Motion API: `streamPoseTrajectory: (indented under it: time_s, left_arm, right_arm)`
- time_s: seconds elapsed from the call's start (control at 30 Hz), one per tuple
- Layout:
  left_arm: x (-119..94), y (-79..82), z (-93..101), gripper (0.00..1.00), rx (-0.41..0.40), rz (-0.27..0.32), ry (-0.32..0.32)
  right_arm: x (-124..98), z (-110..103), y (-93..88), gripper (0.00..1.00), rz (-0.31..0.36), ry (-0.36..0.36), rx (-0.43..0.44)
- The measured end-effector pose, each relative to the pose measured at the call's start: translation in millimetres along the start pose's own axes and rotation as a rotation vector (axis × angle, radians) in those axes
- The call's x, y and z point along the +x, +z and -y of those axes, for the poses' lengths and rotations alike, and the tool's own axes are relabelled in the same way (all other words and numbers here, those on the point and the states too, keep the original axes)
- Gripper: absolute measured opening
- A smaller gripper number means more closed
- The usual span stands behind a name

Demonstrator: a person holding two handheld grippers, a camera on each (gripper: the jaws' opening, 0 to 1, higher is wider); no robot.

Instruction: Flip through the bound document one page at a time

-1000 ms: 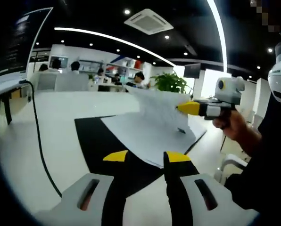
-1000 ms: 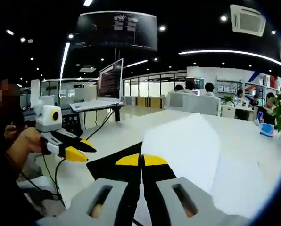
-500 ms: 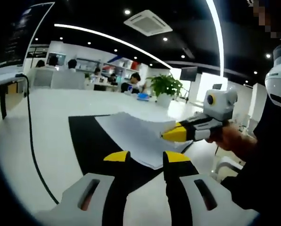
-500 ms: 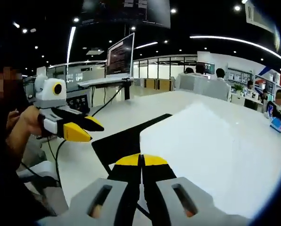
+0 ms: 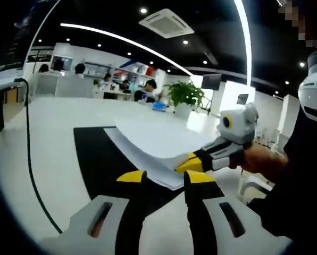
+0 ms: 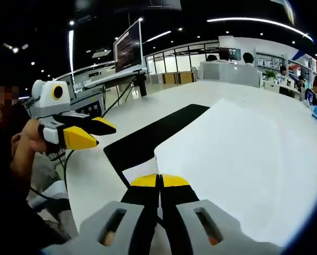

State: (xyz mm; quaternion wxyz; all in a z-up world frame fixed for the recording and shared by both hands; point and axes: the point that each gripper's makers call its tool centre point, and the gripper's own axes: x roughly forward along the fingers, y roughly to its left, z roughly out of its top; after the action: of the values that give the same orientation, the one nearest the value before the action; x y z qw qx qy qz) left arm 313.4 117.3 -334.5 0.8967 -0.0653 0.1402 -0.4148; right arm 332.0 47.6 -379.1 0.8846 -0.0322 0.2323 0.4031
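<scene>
Right gripper (image 6: 159, 180) pinched on bound document (image 6: 243, 159) page edge, left gripper (image 5: 166, 176) spread, touching nothing

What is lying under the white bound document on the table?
A black mat lies under the bound document, showing past its near and left edges on the white table. How far the mat reaches beneath the pages is covered.

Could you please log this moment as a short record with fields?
document: white bound paper document lying flat on a black mat
surface: white table
right gripper: jaws shut, tips at the document's near corner
left gripper: jaws open, apart from the paper
background: green potted plant, black cable
</scene>
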Motion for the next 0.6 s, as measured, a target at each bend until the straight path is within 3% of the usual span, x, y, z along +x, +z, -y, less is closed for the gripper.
streamPoseTrajectory:
  time_s: [0.27, 0.4, 0.6]
  left_arm:
    - [-0.3, -2.0, 2.3, 0.3, -0.002, -0.008, -0.006]
    - [1.2, -3.7, 4.4, 0.3, -0.011, -0.013, -0.017]
    - [5.3, -1.4, 6.1, 0.3, -0.01, -0.01, -0.022]
  right_arm:
    - [2.9, -1.5, -6.3, 0.04, -0.016, 0.0, 0.001]
    - [7.2, -6.5, -10.2, 0.1, -0.032, 0.027, 0.032]
    - [7.6, -6.5, -11.5, 0.1, -0.027, 0.042, 0.068]
